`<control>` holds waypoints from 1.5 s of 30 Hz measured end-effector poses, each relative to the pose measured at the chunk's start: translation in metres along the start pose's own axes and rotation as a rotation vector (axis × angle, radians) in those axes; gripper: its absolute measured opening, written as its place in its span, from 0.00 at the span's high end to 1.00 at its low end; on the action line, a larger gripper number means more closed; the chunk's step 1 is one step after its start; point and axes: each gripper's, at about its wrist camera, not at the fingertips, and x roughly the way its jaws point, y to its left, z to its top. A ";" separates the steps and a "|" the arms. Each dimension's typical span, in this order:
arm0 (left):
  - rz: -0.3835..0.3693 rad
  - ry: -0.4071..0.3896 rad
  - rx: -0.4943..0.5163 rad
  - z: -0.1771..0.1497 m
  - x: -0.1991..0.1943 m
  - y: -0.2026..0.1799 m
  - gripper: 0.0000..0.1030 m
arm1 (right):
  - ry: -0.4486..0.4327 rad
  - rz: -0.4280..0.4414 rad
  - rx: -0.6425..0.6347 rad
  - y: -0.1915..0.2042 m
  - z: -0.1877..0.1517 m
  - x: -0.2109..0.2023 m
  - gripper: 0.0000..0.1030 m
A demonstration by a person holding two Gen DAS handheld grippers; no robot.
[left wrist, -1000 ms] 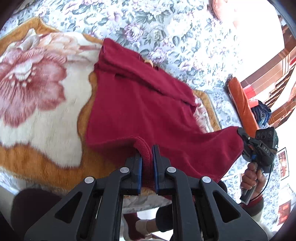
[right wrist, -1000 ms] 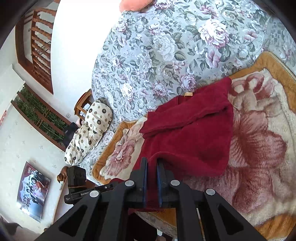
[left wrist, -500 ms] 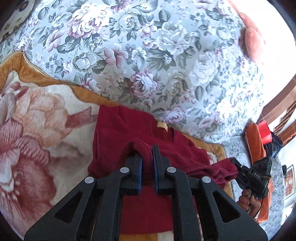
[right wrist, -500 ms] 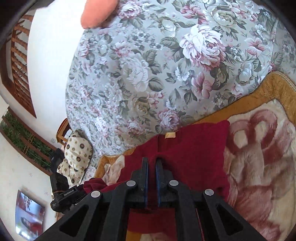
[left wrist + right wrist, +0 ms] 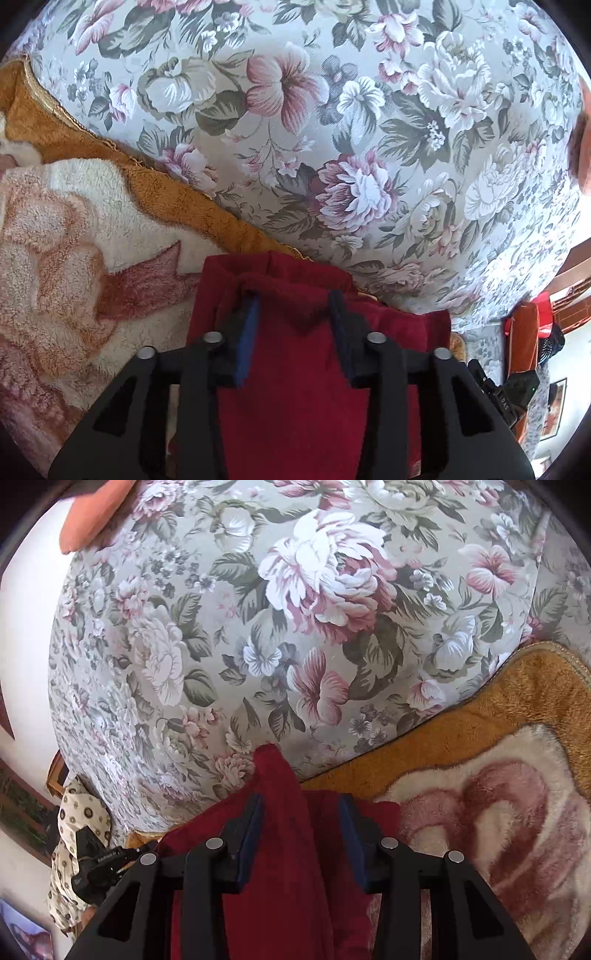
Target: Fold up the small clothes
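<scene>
A dark red fleece garment [image 5: 295,387] lies folded over on a plush flower-pattern blanket [image 5: 66,236] on the bed. My left gripper [image 5: 293,306] is open, its jaws wide apart, with a bunched edge of the garment lying loose between them. My right gripper [image 5: 301,808] is open too, jaws apart over the garment [image 5: 280,867], whose edge sticks up in a peak between the fingers. The garment's lower part is hidden under both grippers.
A grey floral bedsheet [image 5: 332,129] covers the bed beyond the blanket's orange border [image 5: 498,709]. An orange pillow [image 5: 92,509] lies at the far end. A spotted cushion [image 5: 70,834] and orange items [image 5: 524,339] sit off the bed's sides.
Both grippers carried the garment's lower edge forward up to the collar end, folding it over, then opened and let go of the cloth.
</scene>
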 end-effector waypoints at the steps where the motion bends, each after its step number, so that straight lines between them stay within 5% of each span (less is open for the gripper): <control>1: 0.011 -0.033 0.008 0.000 -0.008 -0.006 0.26 | 0.007 -0.014 -0.058 0.010 -0.003 -0.002 0.61; 4: 0.020 -0.132 0.041 -0.004 -0.031 -0.016 0.17 | 0.029 -0.049 -0.201 0.043 -0.012 0.008 0.61; 6: 0.021 -0.101 0.066 -0.005 -0.029 -0.019 0.17 | 0.058 -0.071 -0.266 0.060 -0.015 0.026 0.61; 10: 0.057 -0.035 0.086 -0.017 -0.009 -0.015 0.17 | 0.046 -0.351 -0.348 0.058 -0.016 0.063 0.61; 12: 0.109 -0.006 0.098 -0.023 0.010 -0.009 0.17 | 0.142 -0.428 -0.305 0.029 -0.015 0.088 0.61; 13: 0.148 0.033 0.096 -0.025 0.024 -0.004 0.17 | 0.197 -0.401 -0.239 0.011 -0.014 0.094 0.61; 15: 0.195 0.085 0.083 -0.027 0.047 0.006 0.17 | 0.149 -0.346 -0.172 0.002 -0.007 0.081 0.61; 20: 0.192 0.054 0.042 -0.016 0.050 0.012 0.17 | 0.097 -0.318 -0.205 0.011 0.001 0.052 0.61; 25: 0.217 0.058 0.044 -0.008 0.054 0.012 0.17 | 0.186 -0.317 -0.271 0.020 0.001 0.086 0.58; 27: 0.227 0.056 0.057 -0.009 0.058 0.010 0.17 | 0.219 -0.325 -0.290 0.021 -0.002 0.100 0.94; 31: 0.230 0.033 0.070 -0.009 0.065 0.010 0.17 | 0.102 -0.343 -0.277 0.019 0.004 0.078 0.94; 35: 0.268 0.022 0.096 -0.012 0.075 0.004 0.17 | 0.176 -0.366 -0.243 0.007 0.001 0.099 0.94; 39: 0.213 0.027 0.077 -0.014 0.057 0.001 0.17 | 0.100 -0.382 -0.249 0.021 0.005 0.066 0.76; 45: 0.258 -0.023 0.118 -0.049 -0.001 0.007 0.17 | 0.111 -0.253 -0.309 0.056 -0.028 0.019 0.76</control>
